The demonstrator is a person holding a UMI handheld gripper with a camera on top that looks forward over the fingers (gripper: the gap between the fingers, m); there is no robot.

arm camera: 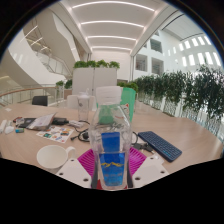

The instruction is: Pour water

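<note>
A clear plastic water bottle [112, 150] with a blue label stands upright between my fingers, its neck reaching up ahead of them. My gripper [112, 162] is shut on the bottle, the pink pads [88, 160] pressing its label from both sides. The bottle is lifted above the light wooden table [170, 125]. A white bowl [52, 156] lies on the table just to the left of the fingers. A white container [106, 99] stands beyond the bottle, partly hidden by it.
A dark keyboard [160, 146] lies to the right of the fingers. A green box [129, 96] stands by the white container. Papers, a laptop [42, 100] and small items clutter the table's left part. Plants [190, 92] line the right side.
</note>
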